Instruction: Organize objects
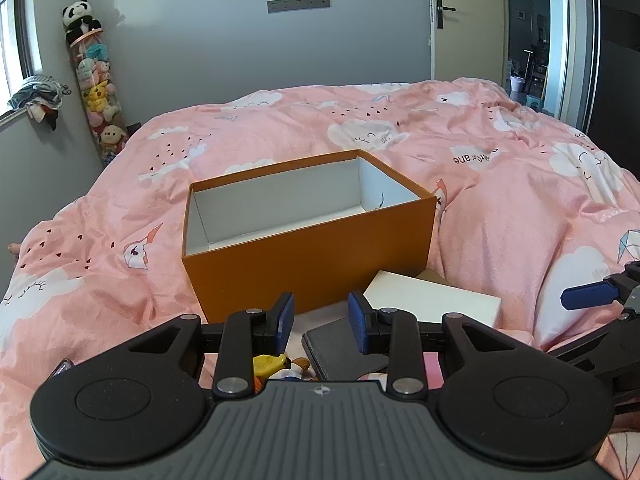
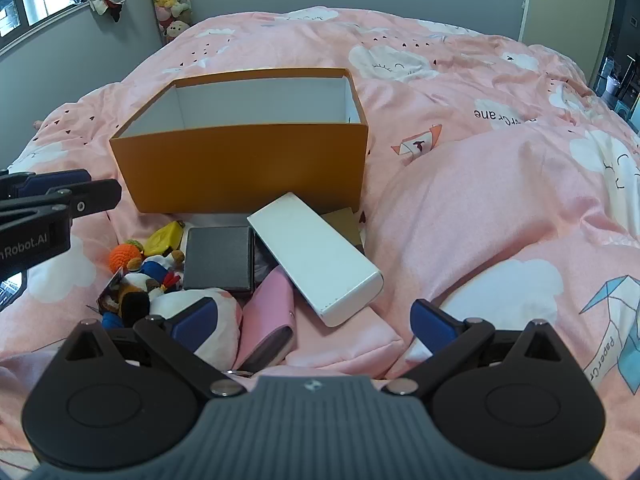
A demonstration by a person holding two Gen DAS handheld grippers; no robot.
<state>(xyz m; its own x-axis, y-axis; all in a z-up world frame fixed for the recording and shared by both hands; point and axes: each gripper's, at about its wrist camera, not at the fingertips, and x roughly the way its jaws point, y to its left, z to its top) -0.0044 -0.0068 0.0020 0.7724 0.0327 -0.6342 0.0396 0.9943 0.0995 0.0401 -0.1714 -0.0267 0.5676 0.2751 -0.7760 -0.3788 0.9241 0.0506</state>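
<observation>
While hovering above the pink cloud-print duvet (image 2: pixel 500 208), both grippers empty. Left gripper (image 1: pixel 321 318): jaws narrow, partly parted, nothing between the blue pads, aimed over the clutter toward the orange box (image 1: pixel 308 256). Right gripper (image 2: pixel 316 326): jaws spread as wide as they go, nothing clasped, poised above the near end of the pile.

Orange box open-topped, upright on the duvet, white inside, nothing visible within. Just in front of it, a heap of loose things: long white box (image 2: pixel 316 258) lying tilted, far end near the orange wall; dark grey square case (image 2: pixel 219 258) just left of it, touching or nearly so; pink wallet-like pouch (image 2: pixel 270 320) below the case, close to the right gripper's left finger. Further left, yellow plastic toy (image 2: pixel 162 238), orange crocheted ball (image 2: pixel 126 256) and a tangle of small plush figures (image 2: pixel 148 280). Brown cardboard piece (image 2: pixel 344 222) peeking from behind the white box.

Against the far wall, a tall clear tube of stuffed toys (image 1: pixel 96 92), plush panda (image 1: pixel 80 18) on top.
</observation>
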